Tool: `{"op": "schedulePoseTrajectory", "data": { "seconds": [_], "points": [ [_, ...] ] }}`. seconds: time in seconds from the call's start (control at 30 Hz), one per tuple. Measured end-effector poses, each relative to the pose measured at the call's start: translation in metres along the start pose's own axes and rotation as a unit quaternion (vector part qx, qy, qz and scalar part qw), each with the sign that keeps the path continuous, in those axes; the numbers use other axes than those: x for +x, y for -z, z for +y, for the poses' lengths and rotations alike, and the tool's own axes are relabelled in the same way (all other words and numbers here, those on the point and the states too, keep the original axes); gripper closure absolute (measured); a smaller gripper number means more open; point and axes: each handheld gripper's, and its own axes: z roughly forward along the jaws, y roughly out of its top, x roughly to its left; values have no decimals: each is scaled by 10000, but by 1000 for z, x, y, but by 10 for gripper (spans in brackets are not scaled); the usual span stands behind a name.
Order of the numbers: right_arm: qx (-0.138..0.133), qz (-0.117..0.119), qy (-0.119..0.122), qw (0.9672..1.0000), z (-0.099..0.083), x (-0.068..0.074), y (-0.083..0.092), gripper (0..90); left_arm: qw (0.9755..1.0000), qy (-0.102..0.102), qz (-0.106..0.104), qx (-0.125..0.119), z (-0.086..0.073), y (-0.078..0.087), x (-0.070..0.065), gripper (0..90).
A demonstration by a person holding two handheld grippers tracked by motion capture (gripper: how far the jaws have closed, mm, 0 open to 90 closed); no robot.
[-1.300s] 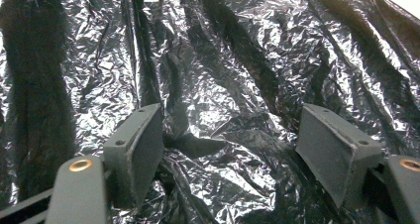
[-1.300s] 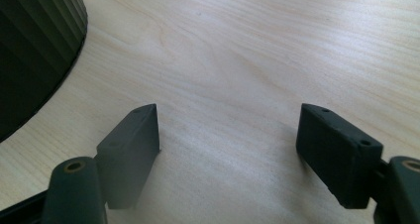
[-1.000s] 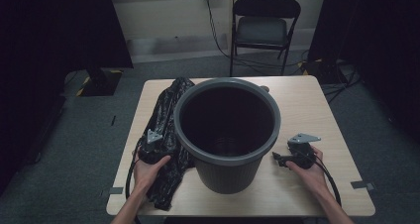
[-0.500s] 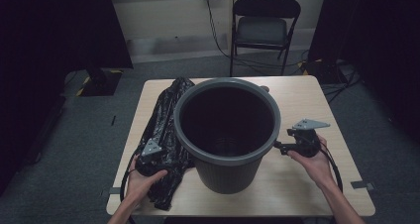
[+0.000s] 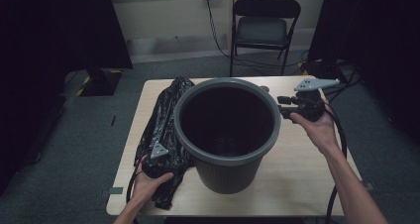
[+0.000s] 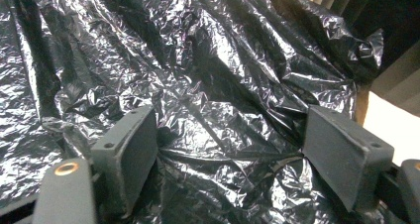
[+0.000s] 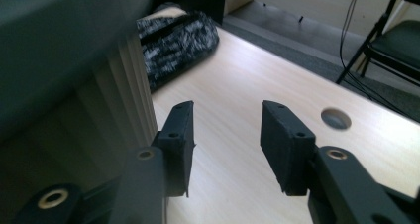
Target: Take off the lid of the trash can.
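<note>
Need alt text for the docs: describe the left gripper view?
Crumpled black plastic bag spreads across the frame, with the left tool open over it, jaws wide apart and a fold of bag lying between them. A strip of pale table shows at right.

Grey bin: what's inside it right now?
The grey bin looks empty: dark walls and a ribbed bottom, no liner. The black bag lies outside, on the table; the bin's near inner wall is hidden.

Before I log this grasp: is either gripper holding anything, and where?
Nothing is held. The left gripper is open over the black bag; the right gripper is empty.
</note>
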Motion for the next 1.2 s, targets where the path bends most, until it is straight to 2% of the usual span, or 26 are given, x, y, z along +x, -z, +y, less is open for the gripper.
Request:
{"op": "schedulePoseTrajectory", "data": {
  "seconds": [0.13,0.17,0.23,0.37,0.4,0.47,0.5,0.57,0.63,0.7,0.77,0.83,0.87,0.9,0.97,1.0,1.03,1.07,1.13,1.2],
  "points": [
    [-40,6,129,9999,26,0,1,603,10000,17,7,-2,0,0,0,204],
    [-40,6,129,9999,26,0,1,603,10000,17,4,-3,0,0,0,204],
    [-109,-84,189,9997,36,1,-1,605,10000,-11,-2,-14,0,-1,0,203],
    [-303,-98,213,9993,52,3,-2,630,10000,-6,-8,-28,0,-1,0,199],
    [-382,-20,244,9990,60,4,-1,644,10000,-8,-12,-30,1,-1,0,197],
    [-427,0,259,9988,64,4,1,644,10000,-10,-12,-28,1,-1,0,197],
    [-512,80,295,9982,73,5,4,643,10000,-10,-12,-28,1,-1,0,197],
    [-467,249,361,9979,82,7,5,640,10000,-9,-17,-35,0,-1,0,197],
    [-456,289,434,9976,86,10,5,642,10000,-9,-13,-29,1,-1,0,197],
    [-403,441,595,9964,93,16,5,650,10000,-12,-13,-26,1,-1,0,196],
    [-313,557,730,9953,99,24,3,656,10000,-28,-17,-21,1,-1,1,197],
    [-113,643,879,9940,104,31,-1,656,10000,-25,-17,-24,1,-1,1,196],
    [156,728,982,9924,107,37,-7,649,10000,-24,-9,-13,1,-1,1,196],
    [156,728,982,9924,107,37,-7,649,10000,-24,-9,-13,1,-1,1,196],
    [328,732,1161,9900,109,41,-12,639,10000,-25,-17,-18,1,-1,1,196],
    [550,747,1232,9880,114,43,-16,638,10000,-37,-23,-17,1,-1,1,192],
    [550,747,1232,9880,114,43,-16,638,10000,-37,-23,-17,1,-1,1,190],
    [706,765,1245,9867,116,44,-18,635,10000,-41,-21,-8,1,-1,1,190],
    [912,728,1317,9844,121,46,-23,637,10000,-44,-17,-3,1,-2,1,189],
    [1126,534,1394,9824,130,45,-31,624,10000,-42,-17,-5,1,-2,1,189]
  ]
}}
